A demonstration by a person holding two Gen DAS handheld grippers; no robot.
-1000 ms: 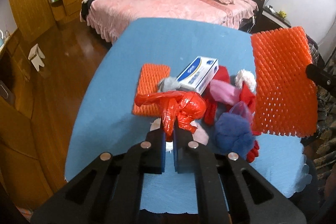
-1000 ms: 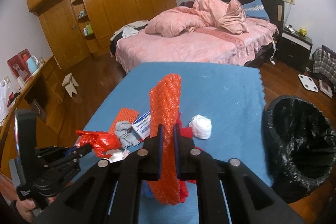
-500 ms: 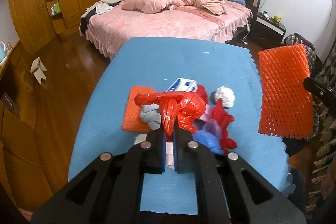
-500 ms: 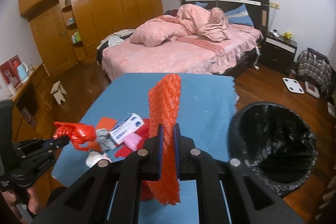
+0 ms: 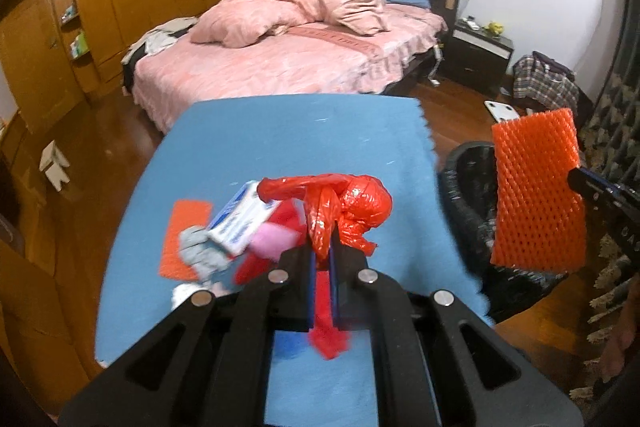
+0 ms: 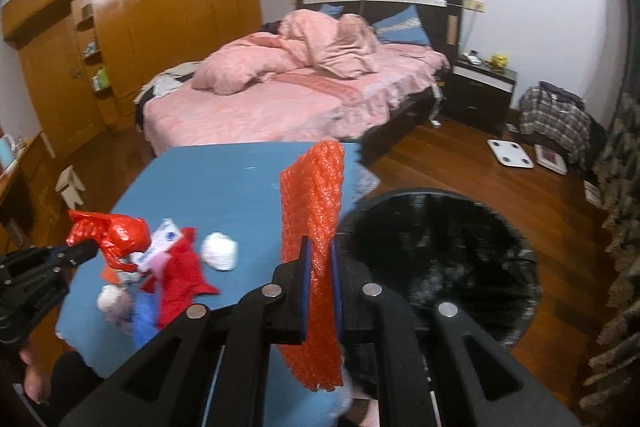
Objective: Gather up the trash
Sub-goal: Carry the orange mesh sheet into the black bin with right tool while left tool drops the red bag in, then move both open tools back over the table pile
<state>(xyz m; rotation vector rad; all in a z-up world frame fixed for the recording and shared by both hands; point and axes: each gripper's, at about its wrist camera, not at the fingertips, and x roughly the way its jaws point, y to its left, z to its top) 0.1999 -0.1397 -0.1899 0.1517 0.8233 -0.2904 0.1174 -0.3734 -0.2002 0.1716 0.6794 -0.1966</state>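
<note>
left jaws (image 5: 322,255) clamp a red bag (image 5: 344,203) bulging at their 12 o'clock, right jaws (image 6: 320,259) pinch orange foam net (image 6: 314,211), bin (image 6: 440,259) at 3 o'clock.

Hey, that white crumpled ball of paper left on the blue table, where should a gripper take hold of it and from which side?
Grip the white paper ball across its middle, coming down from above. It is a roundish wad lying alone on the blue table, just clear of the red cloth beside it, so fingers likely fit on both sides. Both grippers are full now, so it would have to wait.
</note>
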